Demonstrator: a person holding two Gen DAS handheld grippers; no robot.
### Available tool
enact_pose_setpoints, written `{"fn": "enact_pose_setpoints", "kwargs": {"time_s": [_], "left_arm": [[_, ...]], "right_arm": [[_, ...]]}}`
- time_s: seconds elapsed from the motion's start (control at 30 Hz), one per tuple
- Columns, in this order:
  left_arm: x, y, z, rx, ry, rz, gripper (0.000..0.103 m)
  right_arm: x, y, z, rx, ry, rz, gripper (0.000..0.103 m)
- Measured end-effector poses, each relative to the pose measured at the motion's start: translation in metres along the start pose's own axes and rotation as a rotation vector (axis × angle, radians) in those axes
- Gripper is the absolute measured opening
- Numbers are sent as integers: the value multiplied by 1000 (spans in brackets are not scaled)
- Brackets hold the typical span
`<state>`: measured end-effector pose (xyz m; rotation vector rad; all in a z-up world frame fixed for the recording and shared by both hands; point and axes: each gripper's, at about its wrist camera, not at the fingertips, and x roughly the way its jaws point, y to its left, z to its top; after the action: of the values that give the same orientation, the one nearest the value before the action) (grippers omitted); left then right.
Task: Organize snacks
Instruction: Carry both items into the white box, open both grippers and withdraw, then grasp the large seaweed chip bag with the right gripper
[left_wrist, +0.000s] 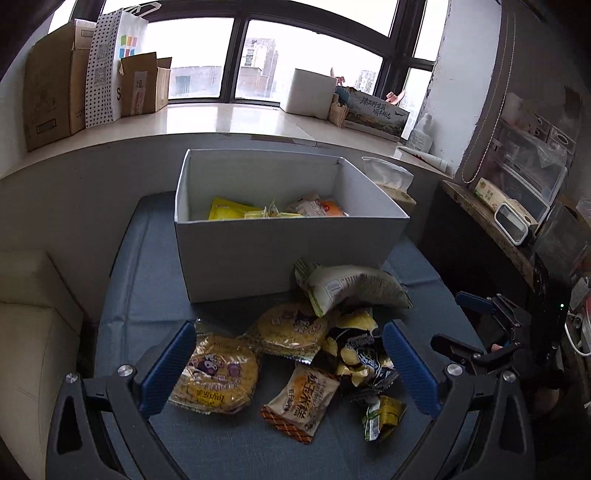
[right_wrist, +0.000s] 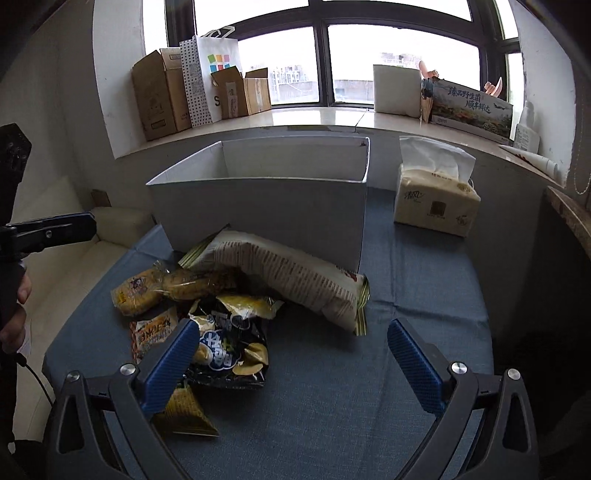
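A white open box (left_wrist: 236, 254) (right_wrist: 266, 210) stands on the blue cloth, with several snack packets (left_wrist: 273, 209) inside. In front of it lies a pile: two yellow round cake packs (left_wrist: 218, 373) (left_wrist: 291, 326), a black chip bag (left_wrist: 360, 350) (right_wrist: 229, 350), an orange-white packet (left_wrist: 303, 400), a small green packet (left_wrist: 382, 415) and a long white-green bag (left_wrist: 351, 286) (right_wrist: 291, 280). My left gripper (left_wrist: 288, 363) is open and empty above the pile. My right gripper (right_wrist: 290, 360) is open and empty, right of the black bag; it also shows in the left wrist view (left_wrist: 476, 325).
A tissue pack (right_wrist: 436, 199) stands right of the box. Cardboard boxes (right_wrist: 162, 92) and a paper bag (right_wrist: 210, 77) line the windowsill. A cream sofa (left_wrist: 33, 332) lies to the left and a cluttered shelf (left_wrist: 517, 206) to the right.
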<state>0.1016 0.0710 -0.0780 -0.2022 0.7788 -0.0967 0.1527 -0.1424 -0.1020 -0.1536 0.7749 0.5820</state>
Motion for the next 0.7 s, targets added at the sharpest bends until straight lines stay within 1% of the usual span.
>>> {"fn": "enact_pose_setpoints", "kwargs": {"time_s": [0.07,0.1,0.17,0.27,0.3,0.37,0.43,0.57,0.7], "left_arm": [[0,-1,-12,6,18,21,103],[-1,0,-16,5,20,31,103],[-1,3,-23,-10,24,26,103],[1,10,-30,-38,38,42,103],[2,11,-31,-43,42,48,103],[1,14,-34,-45,45,57,103],[-1,16,-37,-43,42,74,103],[-7,21,-44,-45,42,97,103],[-9,28,-51,-59,51,102,103]], "right_arm": [[10,4,-3,-23,41,3,103],[15,6,0,-44,46,-3,103],[24,10,8,-79,52,-35,103],[44,15,22,-113,53,-51,103],[53,18,26,-125,66,-58,103],[68,25,34,-167,77,-86,103],[79,31,40,-200,73,-96,103],[101,32,48,-206,119,-110,103],[122,31,47,-214,175,-122,103]]}}
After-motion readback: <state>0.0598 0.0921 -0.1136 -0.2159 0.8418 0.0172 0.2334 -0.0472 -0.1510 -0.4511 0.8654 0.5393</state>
